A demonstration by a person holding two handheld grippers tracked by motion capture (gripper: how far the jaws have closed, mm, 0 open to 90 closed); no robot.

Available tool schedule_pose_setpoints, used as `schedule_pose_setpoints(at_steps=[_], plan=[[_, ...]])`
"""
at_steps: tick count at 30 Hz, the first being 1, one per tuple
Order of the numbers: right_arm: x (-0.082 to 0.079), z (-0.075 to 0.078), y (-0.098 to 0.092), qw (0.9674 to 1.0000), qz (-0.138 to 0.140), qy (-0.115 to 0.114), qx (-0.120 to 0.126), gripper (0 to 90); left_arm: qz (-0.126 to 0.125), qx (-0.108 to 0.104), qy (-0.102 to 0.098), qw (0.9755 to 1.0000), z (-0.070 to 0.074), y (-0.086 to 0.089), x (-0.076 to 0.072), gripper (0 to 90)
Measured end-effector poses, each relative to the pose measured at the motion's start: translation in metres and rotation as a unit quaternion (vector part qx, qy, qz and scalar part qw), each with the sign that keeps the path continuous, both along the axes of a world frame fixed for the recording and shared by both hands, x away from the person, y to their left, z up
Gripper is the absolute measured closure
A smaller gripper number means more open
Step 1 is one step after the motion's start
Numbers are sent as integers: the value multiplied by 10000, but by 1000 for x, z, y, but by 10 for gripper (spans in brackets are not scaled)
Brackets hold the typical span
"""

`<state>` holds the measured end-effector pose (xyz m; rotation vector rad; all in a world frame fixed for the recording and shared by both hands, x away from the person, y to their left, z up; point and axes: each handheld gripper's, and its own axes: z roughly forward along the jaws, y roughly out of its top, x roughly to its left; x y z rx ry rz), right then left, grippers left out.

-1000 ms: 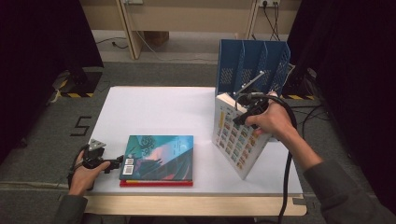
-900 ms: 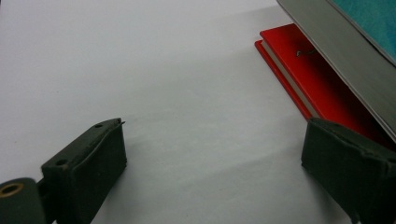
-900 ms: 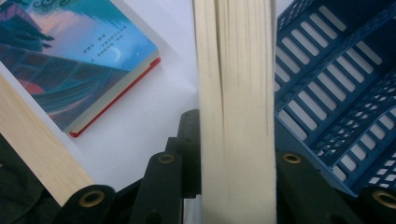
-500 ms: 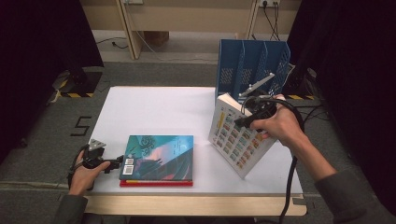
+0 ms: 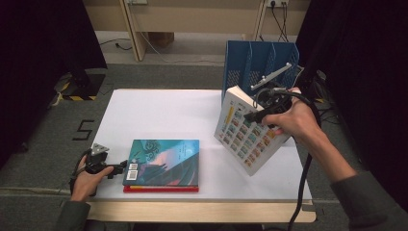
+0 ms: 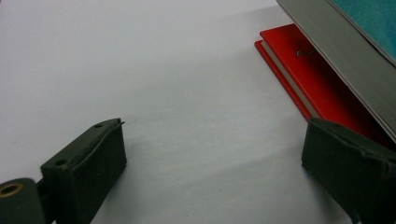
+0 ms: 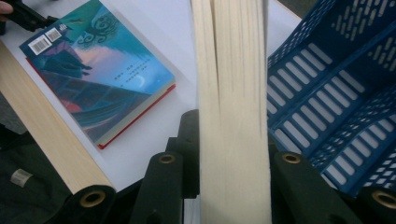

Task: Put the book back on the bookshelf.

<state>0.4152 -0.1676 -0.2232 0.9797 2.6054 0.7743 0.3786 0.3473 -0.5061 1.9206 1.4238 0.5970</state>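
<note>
Grey carpet [image 5: 159,77] surrounds the white counter [image 5: 159,115] — black curtains [image 5: 43,53] at both sides, pale wooden frame [image 5: 132,29] upper centre.

Looked like a lab or some recording studio corner, not anybody's home. The white surface [image 5: 159,113] sat by itself on grey carpet [image 5: 43,144], boxed in by black curtains [image 5: 43,43] on both sides. There was a "5" taped on the floor [image 5: 82,130] left of it, and yellow-black hazard tape [image 5: 67,89] on a stand base near the curtain. Wall sockets [image 5: 276,4] with cables [image 5: 284,21] running down showed at the back, next to plain wooden frame legs [image 5: 131,29]. A blue file rack [image 5: 250,62] and a few books [image 5: 163,161] gave it a slightly office-y feel, but it was all staged.
</note>
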Motion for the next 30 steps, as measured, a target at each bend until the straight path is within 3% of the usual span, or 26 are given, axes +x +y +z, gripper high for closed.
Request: schedule_pose_setpoints(at_steps=[3, 10, 13, 17, 30], plan=[[0, 7, 3, 9999, -23, -28, -118, 736, -2, -2, 4, 10000, 0, 0, 0, 52], [3, 28, 3, 9998, -92, -66, -142, 736, -3, 0, 3, 10000, 0, 0, 0, 52], [6, 35, 8, 9993, -126, 22, -364, 735, -2, 0, 3, 10000, 0, 0, 0, 51], [8, 40, 10, 9990, -123, 1, -436, 735, -2, -3, 4, 10000, 0, 0, 0, 51], [24, 67, 6, 9980, -411, -189, -433, 735, -1, -3, 5, 10000, 0, 0, 0, 51]])
